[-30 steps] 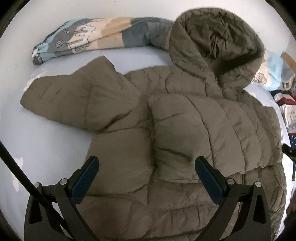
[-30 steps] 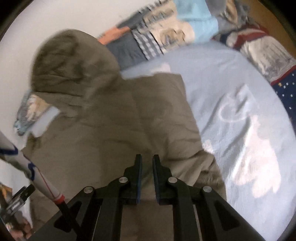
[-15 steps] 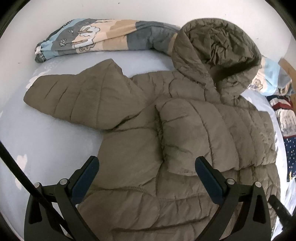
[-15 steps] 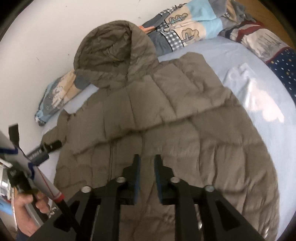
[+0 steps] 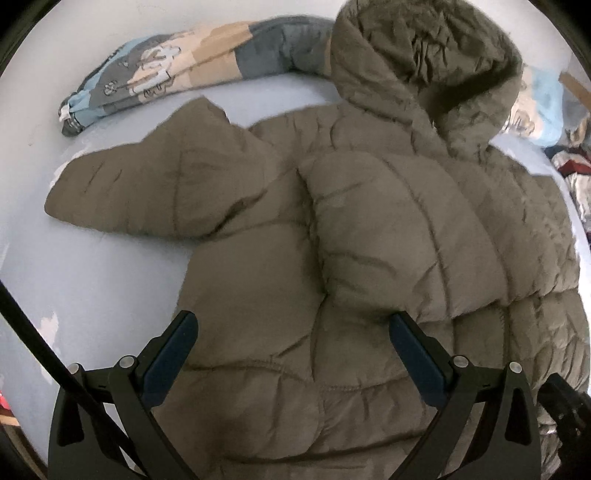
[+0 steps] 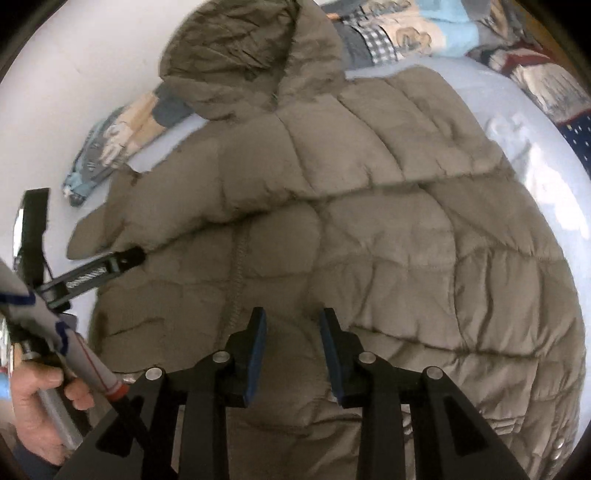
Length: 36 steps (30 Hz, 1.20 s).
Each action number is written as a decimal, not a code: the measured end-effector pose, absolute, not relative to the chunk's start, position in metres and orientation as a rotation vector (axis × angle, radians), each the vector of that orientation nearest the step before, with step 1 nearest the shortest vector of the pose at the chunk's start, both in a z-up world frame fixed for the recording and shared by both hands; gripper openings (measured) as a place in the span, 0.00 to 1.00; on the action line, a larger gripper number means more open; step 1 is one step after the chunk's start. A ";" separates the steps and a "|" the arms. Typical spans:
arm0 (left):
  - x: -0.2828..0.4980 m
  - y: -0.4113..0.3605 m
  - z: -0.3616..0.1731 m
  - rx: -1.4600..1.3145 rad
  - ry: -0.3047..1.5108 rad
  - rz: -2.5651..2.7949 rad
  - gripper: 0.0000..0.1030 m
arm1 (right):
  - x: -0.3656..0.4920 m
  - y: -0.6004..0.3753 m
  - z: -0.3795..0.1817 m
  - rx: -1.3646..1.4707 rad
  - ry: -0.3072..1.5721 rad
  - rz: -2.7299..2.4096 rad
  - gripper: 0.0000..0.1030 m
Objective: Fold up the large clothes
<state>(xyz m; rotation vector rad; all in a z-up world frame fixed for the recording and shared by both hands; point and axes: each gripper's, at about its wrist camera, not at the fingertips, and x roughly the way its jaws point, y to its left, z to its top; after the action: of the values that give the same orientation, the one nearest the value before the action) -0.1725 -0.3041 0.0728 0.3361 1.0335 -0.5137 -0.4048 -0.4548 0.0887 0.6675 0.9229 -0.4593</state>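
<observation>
While my left gripper (image 5: 291, 334) hangs above the lower front of the olive puffer jacket (image 5: 369, 240), its blue-padded jaws stand wide apart with nothing between them. That left wrist view alone shows the jacket's far sleeve (image 5: 159, 192) stretched flat across the pale blue bedsheet (image 5: 92, 280), away from the body, and the other sleeve (image 5: 399, 236) folded over the chest. It also shows the hood (image 5: 424, 62) propped upright against the white wall (image 5: 110, 18), beside a rolled patterned blanket (image 5: 177, 74).

From my right wrist view comes what the left cannot offer: my left hand (image 6: 44, 410) wrapped around the handle of its tool at the lower left edge, and one black finger of that tool reaching over the jacket. The zipper line (image 6: 238, 280) running down the jacket's front is plain here, as is sunlight falling on the sheet at the right and a pile of patterned bedding (image 6: 546, 85) at the upper right. My right gripper (image 6: 292, 349) is low over the jacket just right of the zipper, its jaws having just been opening; they now stand a little apart with quilted fabric seen behind the gap, and the pads do not appear to pinch it.

No container shows in either view; the jacket lies face up directly on the bed.
</observation>
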 end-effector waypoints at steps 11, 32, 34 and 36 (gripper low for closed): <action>-0.149 -0.283 0.067 0.313 1.080 -0.451 1.00 | -0.401 -0.471 0.086 0.627 0.942 -0.515 0.38; -0.061 -0.161 0.102 -0.016 1.053 -0.282 1.00 | -0.395 -0.457 0.092 0.569 0.939 -0.476 0.45; -0.051 -0.142 0.104 -0.039 1.040 -0.251 1.00 | -0.394 -0.456 0.093 0.569 0.935 -0.475 0.45; -0.041 -0.122 0.103 -0.061 1.031 -0.222 1.00 | -0.391 -0.455 0.094 0.569 0.935 -0.477 0.45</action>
<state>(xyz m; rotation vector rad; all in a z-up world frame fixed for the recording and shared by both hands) -0.0413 -0.1219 0.1029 -0.0611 1.0313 -0.2219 -0.3911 -0.4547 0.0941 0.5694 0.9350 -0.4766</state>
